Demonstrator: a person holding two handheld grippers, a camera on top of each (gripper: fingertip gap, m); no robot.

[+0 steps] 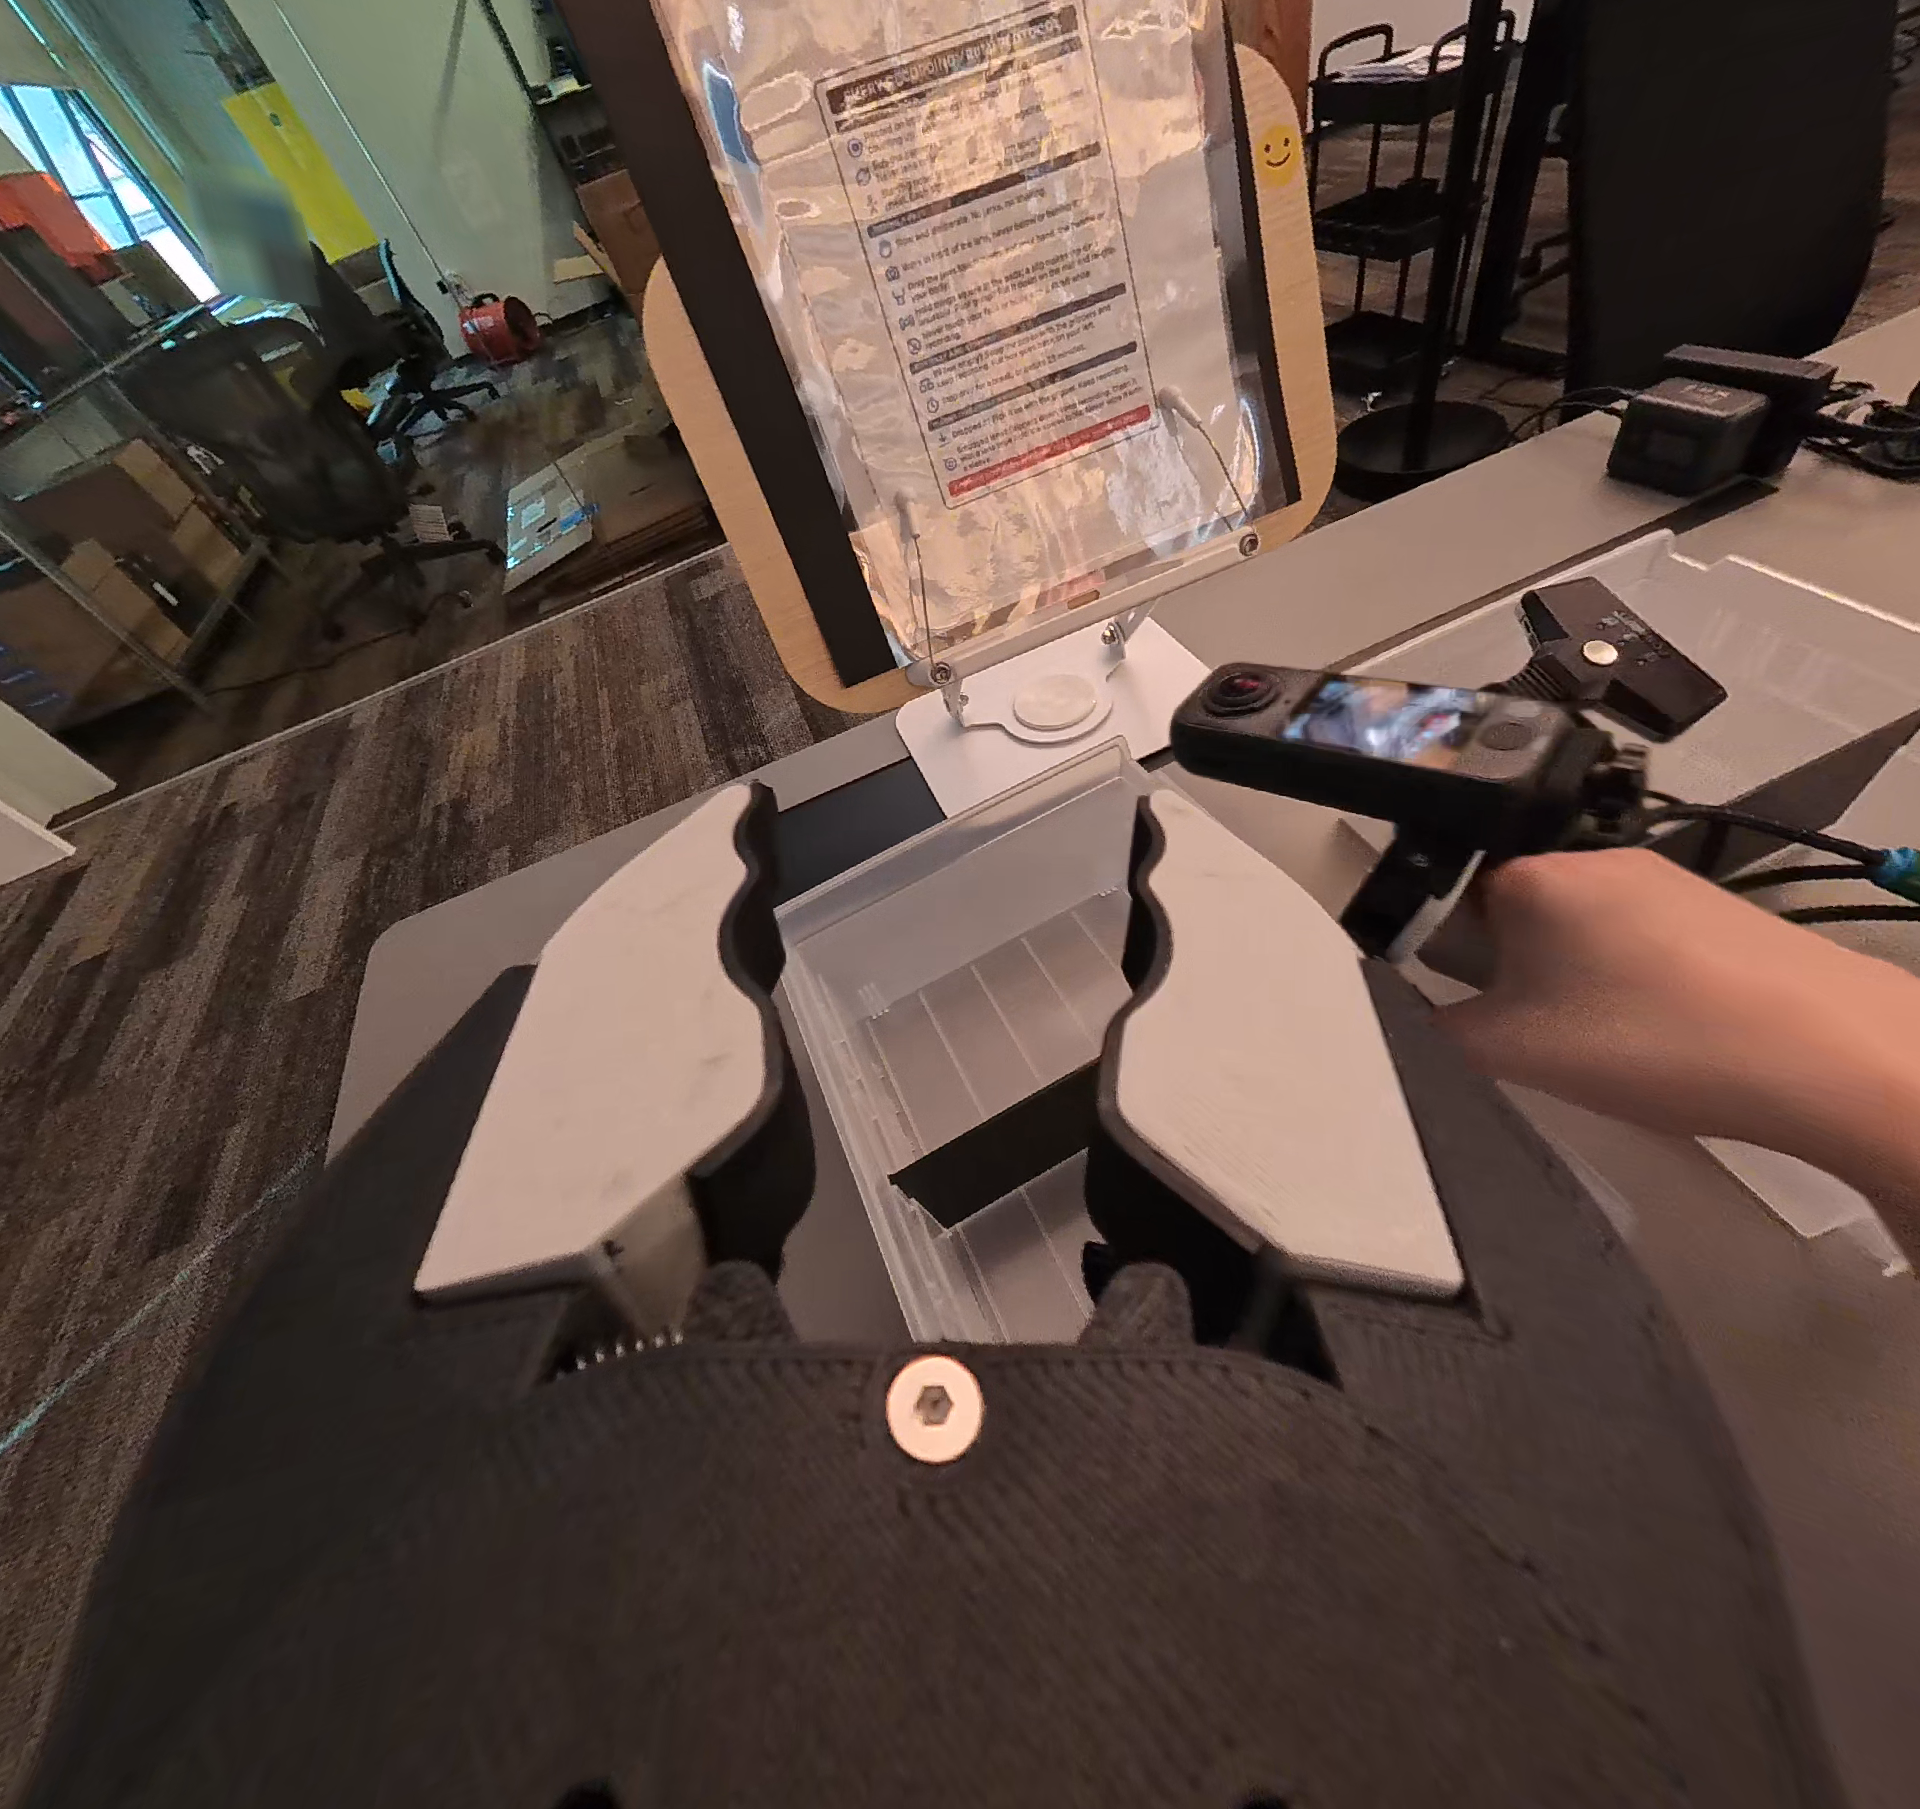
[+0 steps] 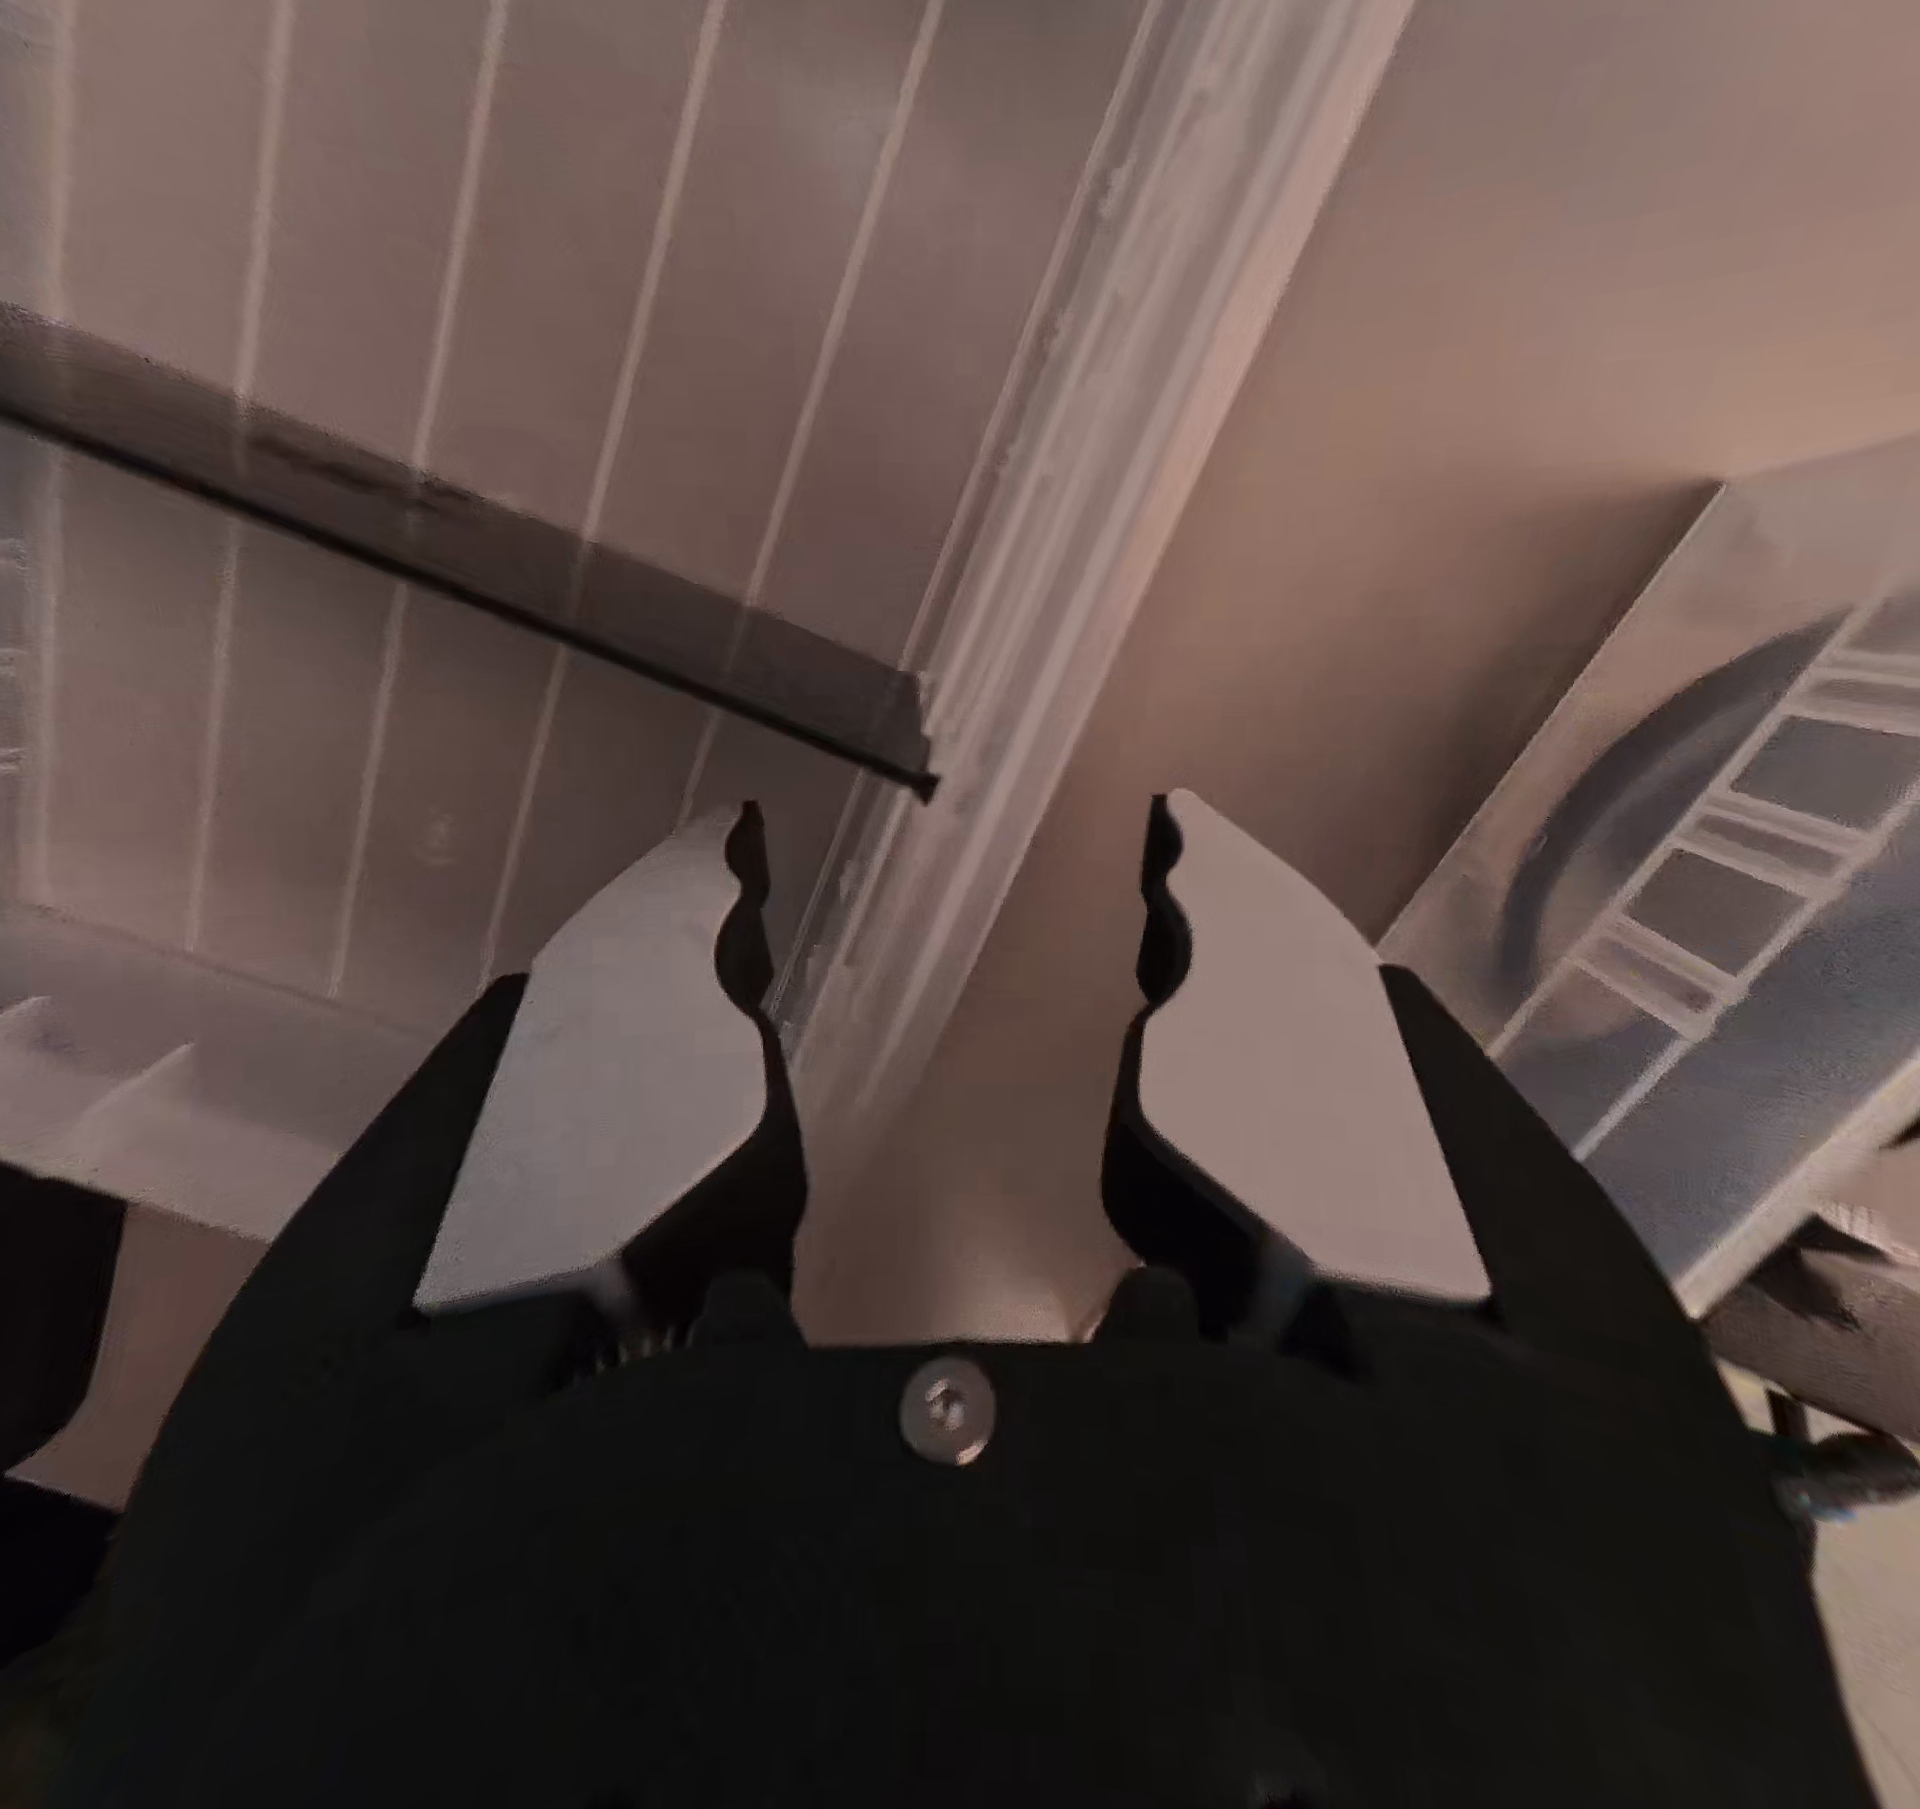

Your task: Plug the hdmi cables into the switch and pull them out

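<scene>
My left gripper [image 1: 951, 803] is open and empty, held over a clear plastic bin [image 1: 831, 1032] on the grey table. A flat black piece [image 1: 997, 1151] lies slanted across the bin floor; I cannot tell whether it is the switch. My right gripper [image 2: 954, 803] is open and empty, pointing down at the bin's rim [image 2: 1091, 409], with the same black piece [image 2: 520, 554] just beyond its left fingertip. In the left wrist view, the right gripper's camera [image 1: 1382, 731] and the hand holding it [image 1: 1621, 990] are at the right. I see no HDMI cables.
A document stand with a laminated sheet [image 1: 987, 305] stands on a white base behind the bin. A second clear container [image 2: 1714, 876] lies to the right, also in the left wrist view [image 1: 1714, 616]. Black devices with cables [image 1: 1704, 419] sit far right. Carpet and office chairs lie left.
</scene>
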